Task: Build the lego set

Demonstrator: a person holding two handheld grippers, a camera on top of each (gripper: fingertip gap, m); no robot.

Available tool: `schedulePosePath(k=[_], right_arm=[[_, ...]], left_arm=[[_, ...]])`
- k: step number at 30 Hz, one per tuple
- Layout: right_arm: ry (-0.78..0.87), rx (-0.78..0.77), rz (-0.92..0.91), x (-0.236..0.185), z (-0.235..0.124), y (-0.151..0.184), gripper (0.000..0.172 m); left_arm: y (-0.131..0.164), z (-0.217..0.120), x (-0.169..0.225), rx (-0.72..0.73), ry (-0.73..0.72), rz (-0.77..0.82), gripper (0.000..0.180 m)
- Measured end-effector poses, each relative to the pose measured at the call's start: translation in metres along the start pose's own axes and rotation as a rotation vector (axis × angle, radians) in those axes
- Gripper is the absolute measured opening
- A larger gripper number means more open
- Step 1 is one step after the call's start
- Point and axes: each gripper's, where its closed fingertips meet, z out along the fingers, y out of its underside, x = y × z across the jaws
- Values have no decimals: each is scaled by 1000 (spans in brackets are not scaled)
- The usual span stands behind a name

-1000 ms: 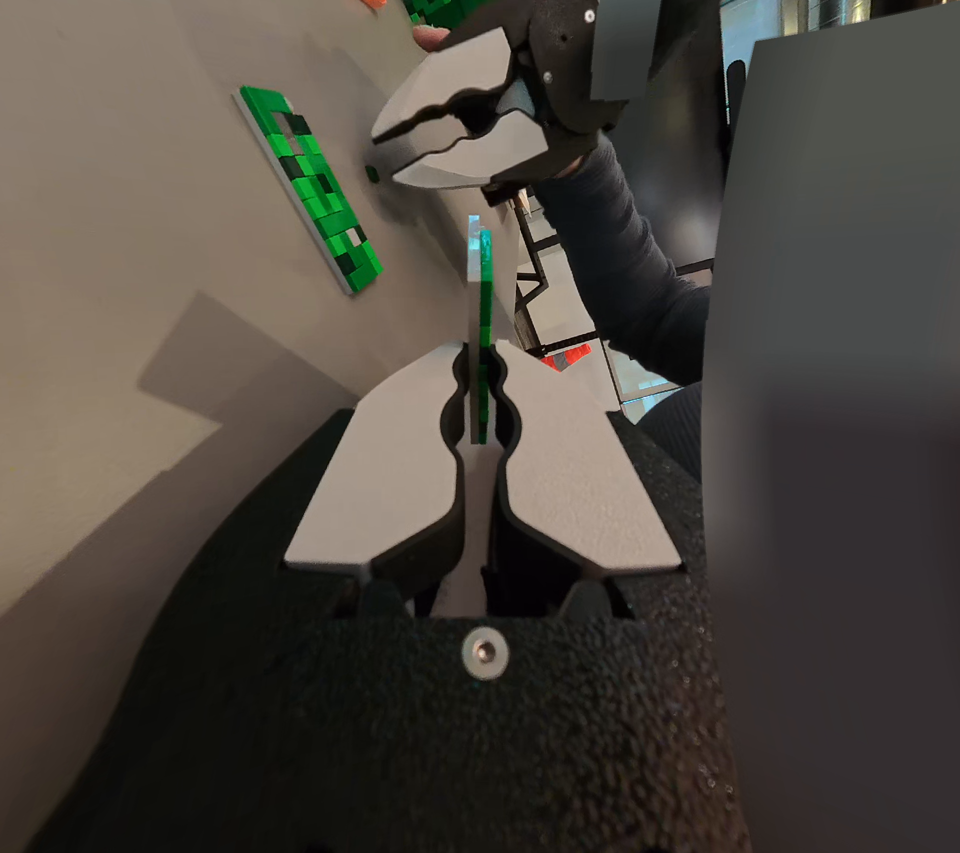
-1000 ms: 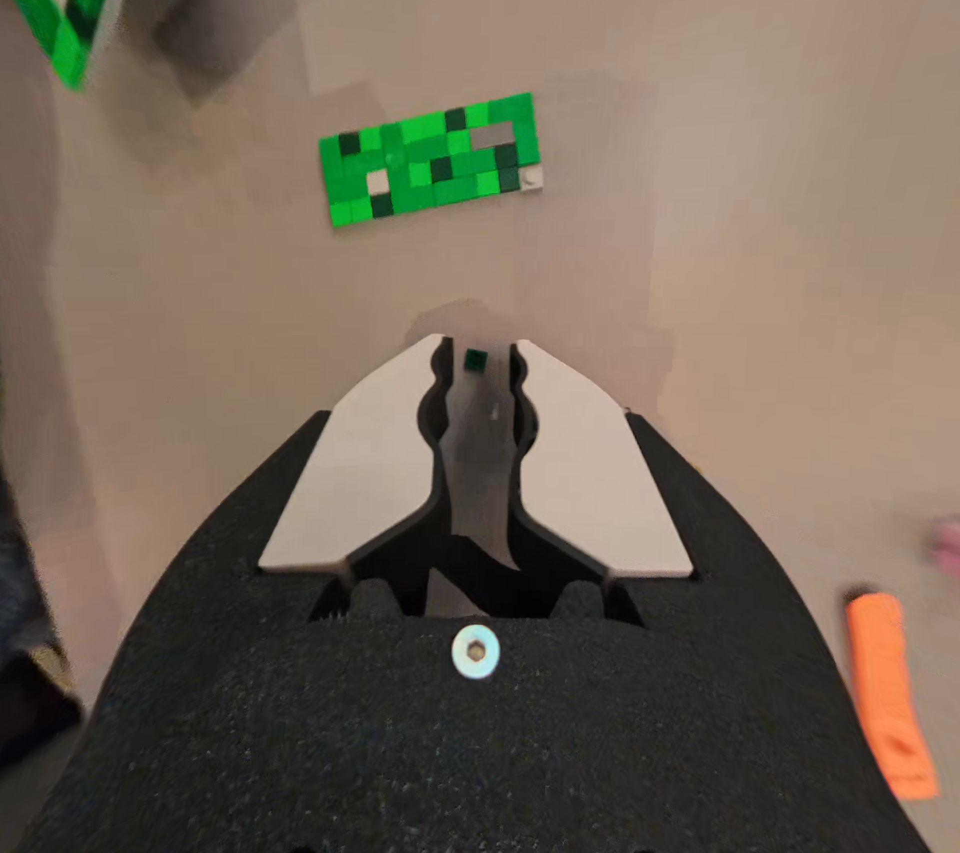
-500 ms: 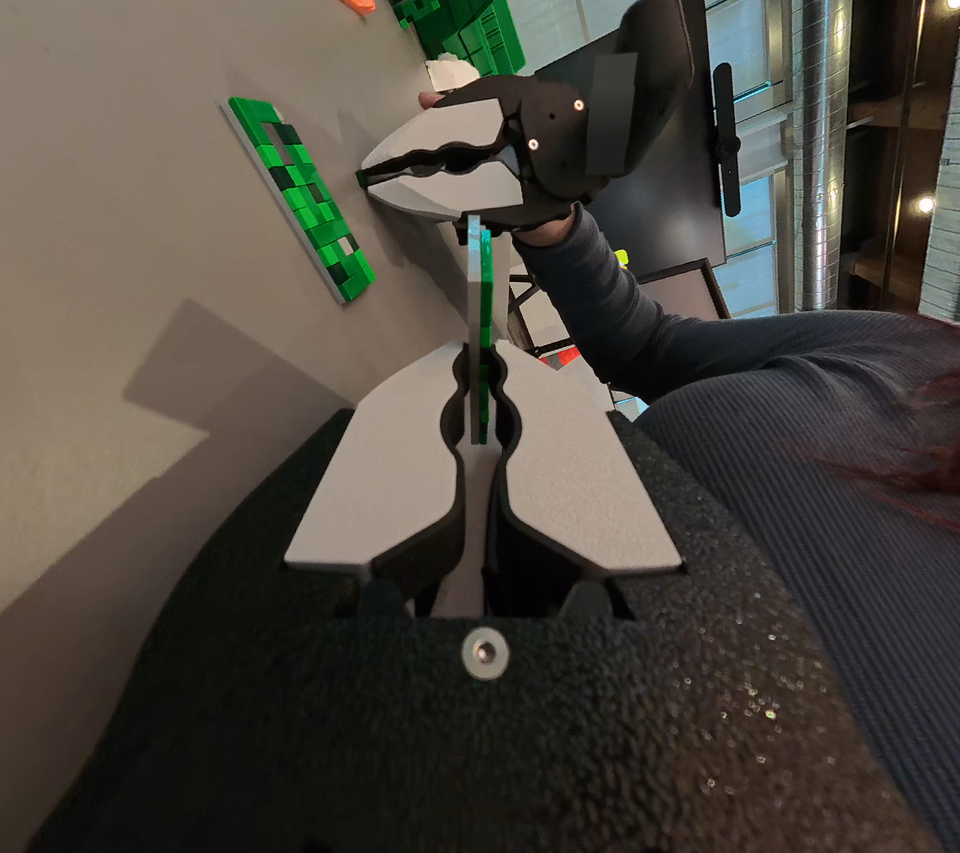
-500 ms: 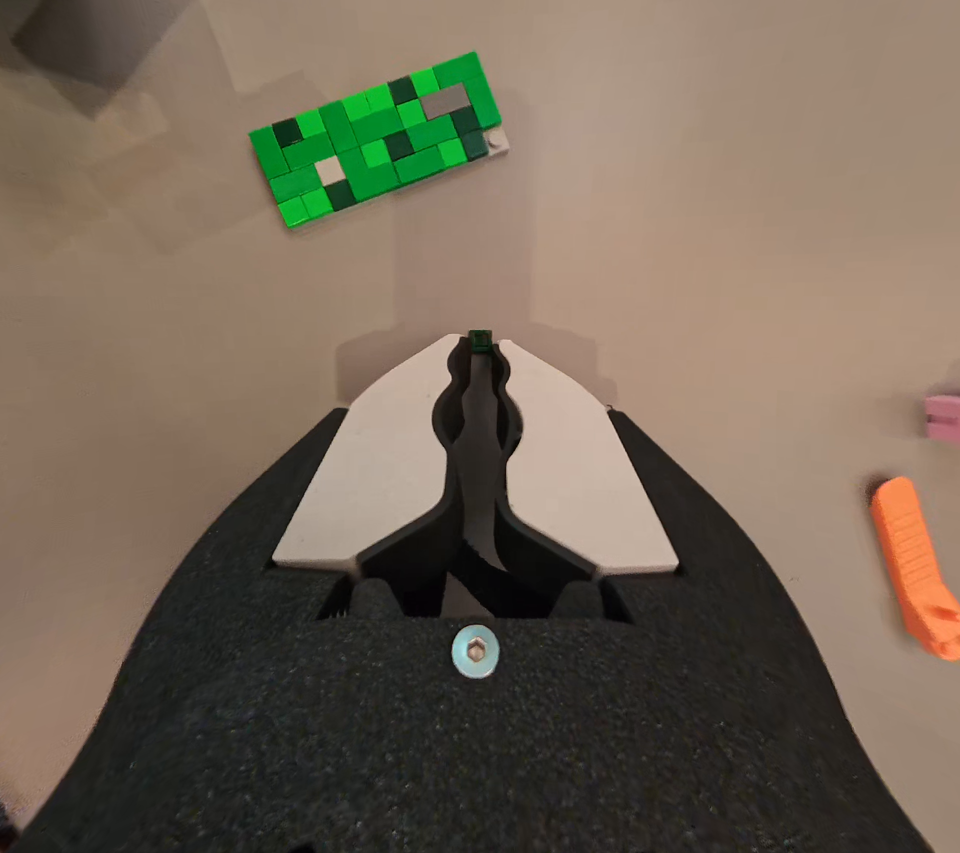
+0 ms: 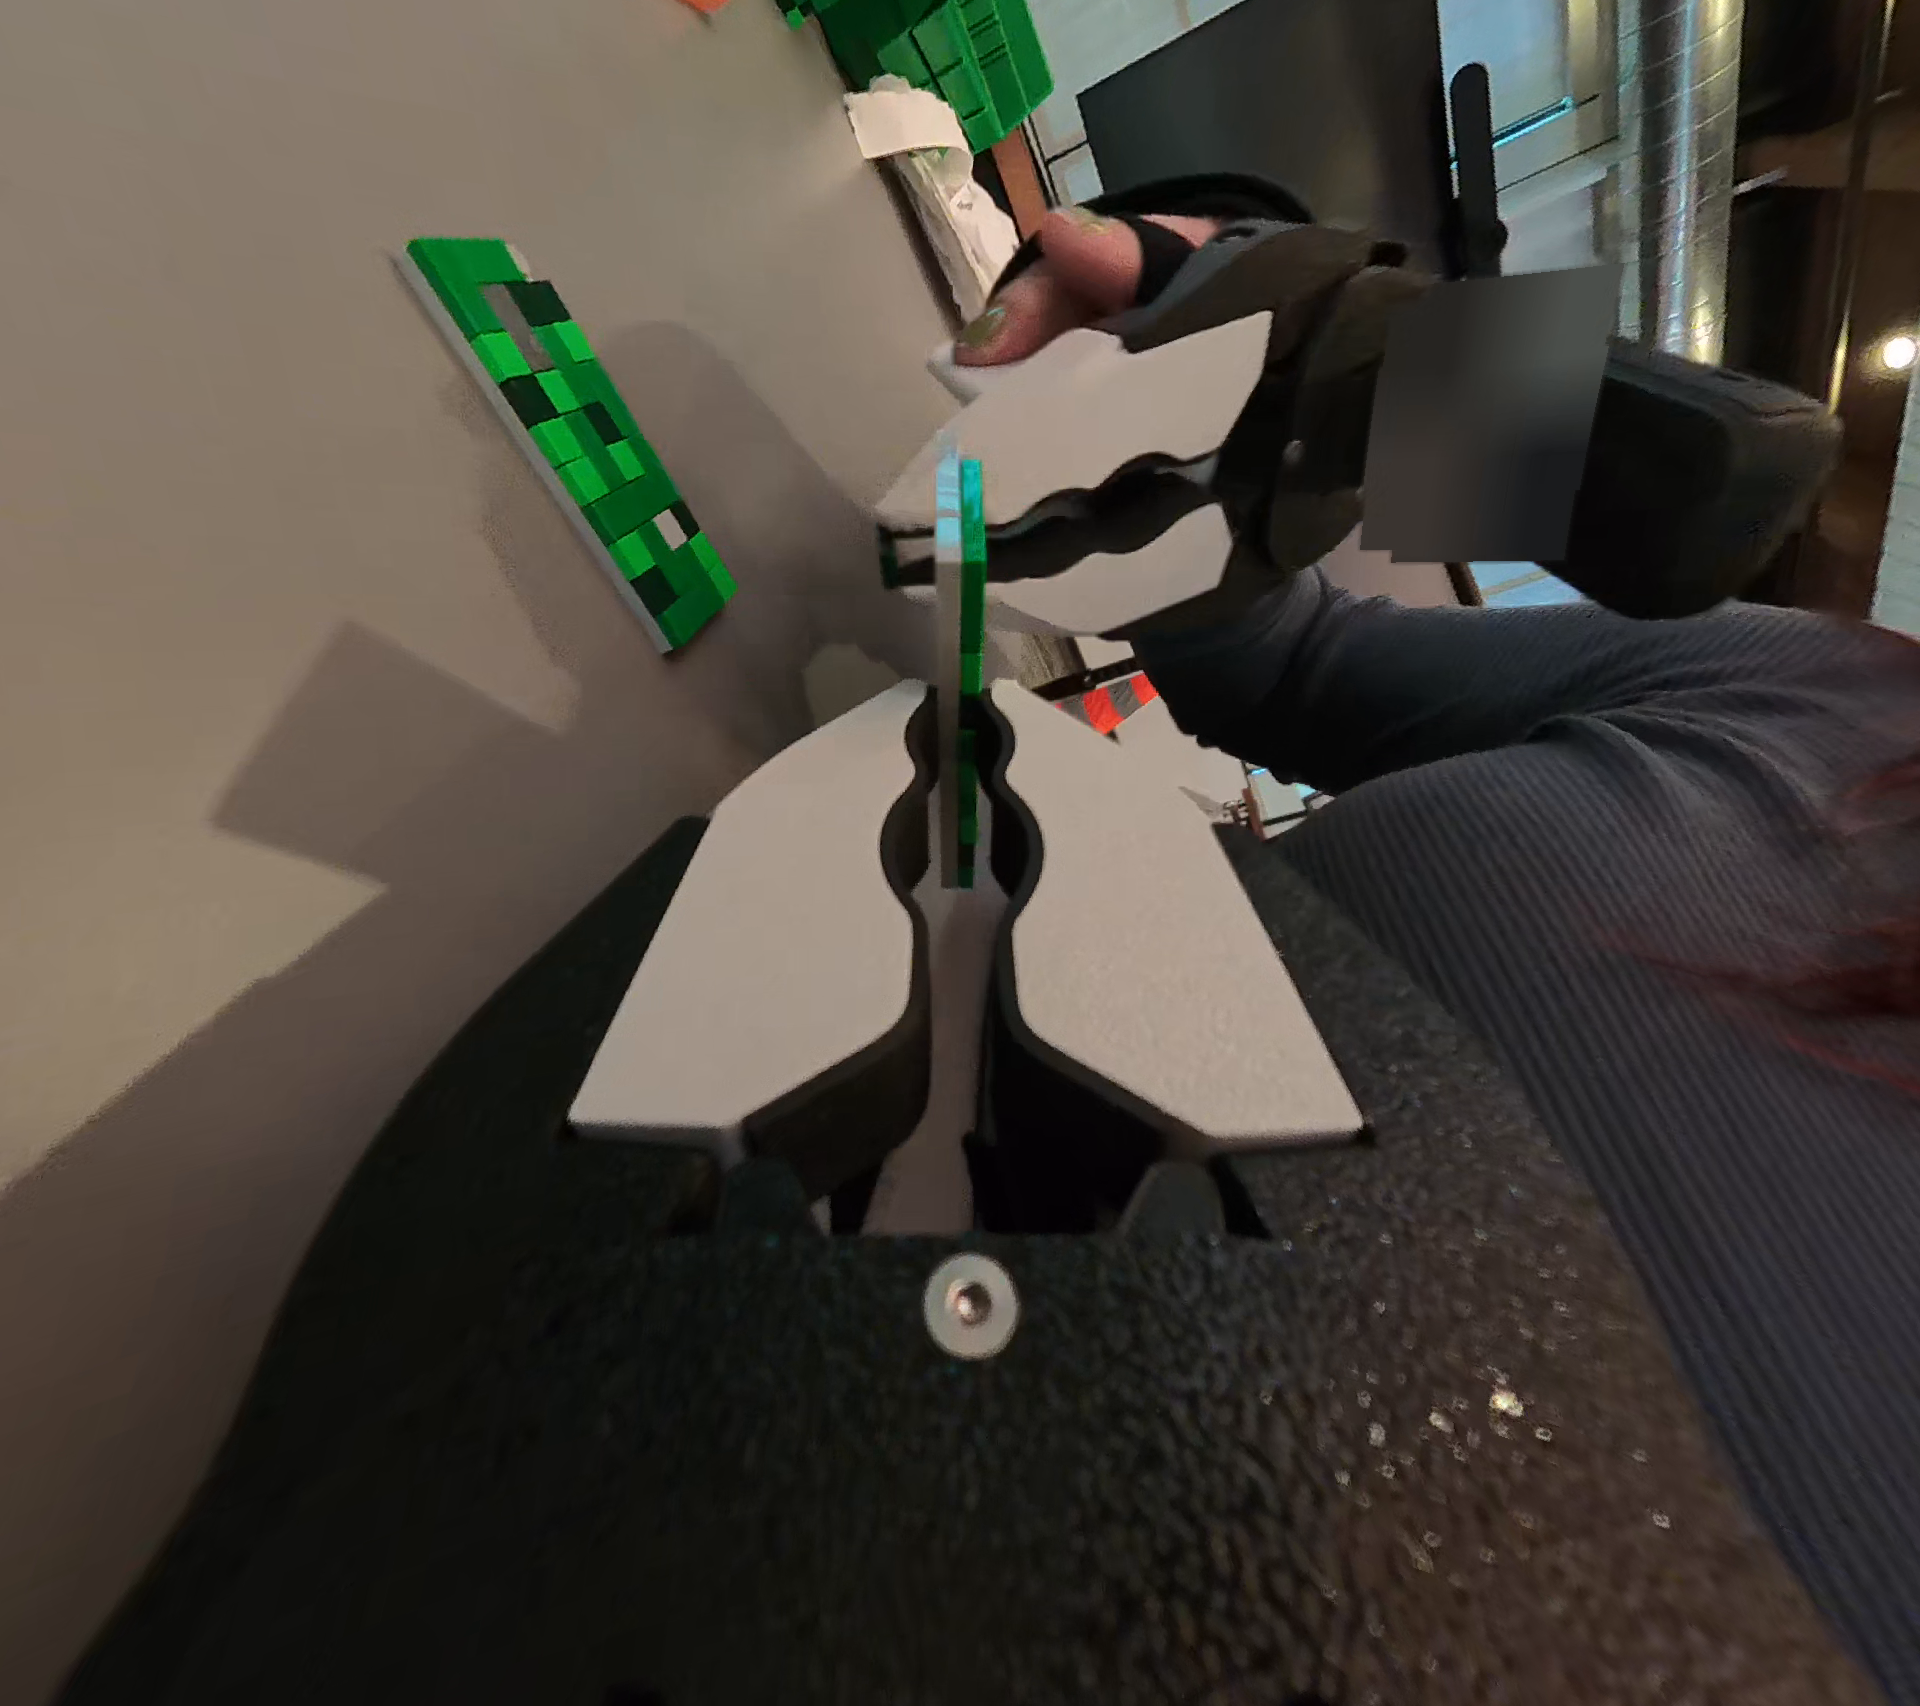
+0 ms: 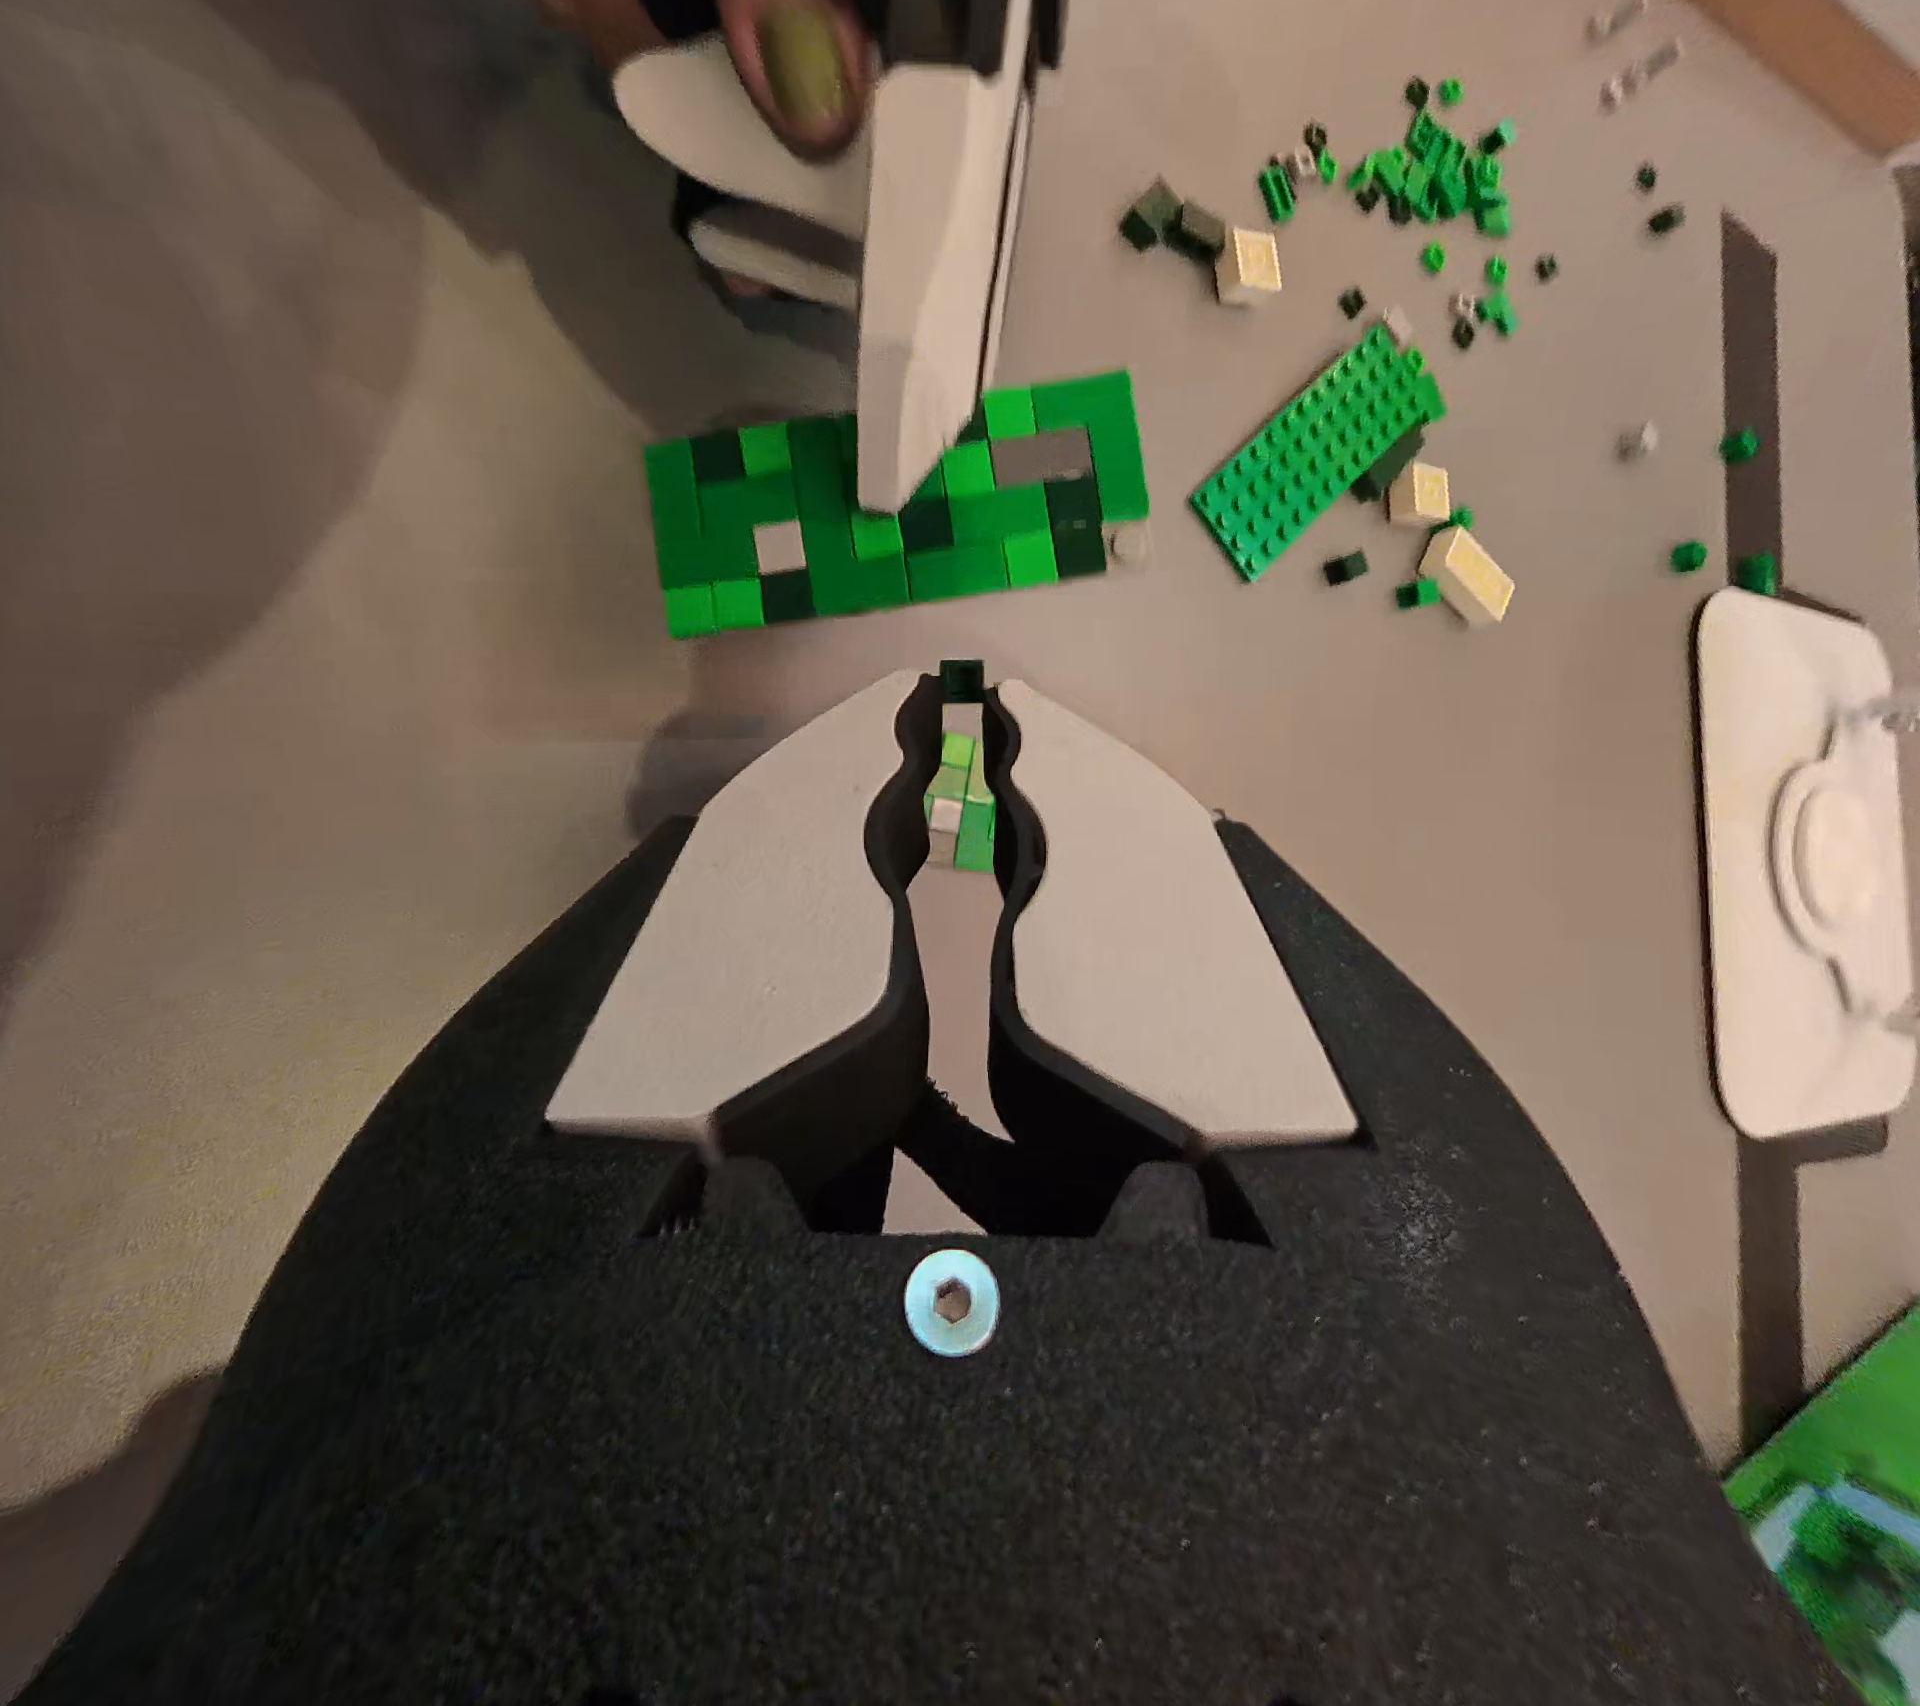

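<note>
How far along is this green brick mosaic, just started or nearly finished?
Well along, it seems. The tiled panel lying on the table is covered except one bare grey corner. In hand: the left gripper clamps a second panel edge-on; the right gripper pinches a dark green tile. Loose pieces remain unplaced.

A: Where's the flat green-tiled brick panel [image 6: 894, 503]?
B: On the grey table [image 6: 1299, 773], left of the studded green baseplate [image 6: 1314, 451]; loose small green bricks [image 6: 1434, 181] lie beyond that.
</note>
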Motion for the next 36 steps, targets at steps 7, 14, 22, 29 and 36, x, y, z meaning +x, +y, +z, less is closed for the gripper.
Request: schedulePosePath(k=[7, 14, 22, 29, 36], right_arm=[[-17, 30, -36, -1, -2, -10, 7], [-24, 57, -13, -3, -5, -13, 7], [-12, 51, -7, -1, -6, -11, 7], [-18, 27, -30, -5, -3, -9, 7], [-25, 37, -32, -5, -6, -9, 6]], left_arm=[[4, 2, -2, -33, -10, 0, 6], [5, 4, -4, -41, -17, -4, 6], [6, 7, -3, -49, -23, 3, 6], [4, 6, 1, -49, -15, 21, 6], [7, 9, -1, -60, -12, 9, 6]])
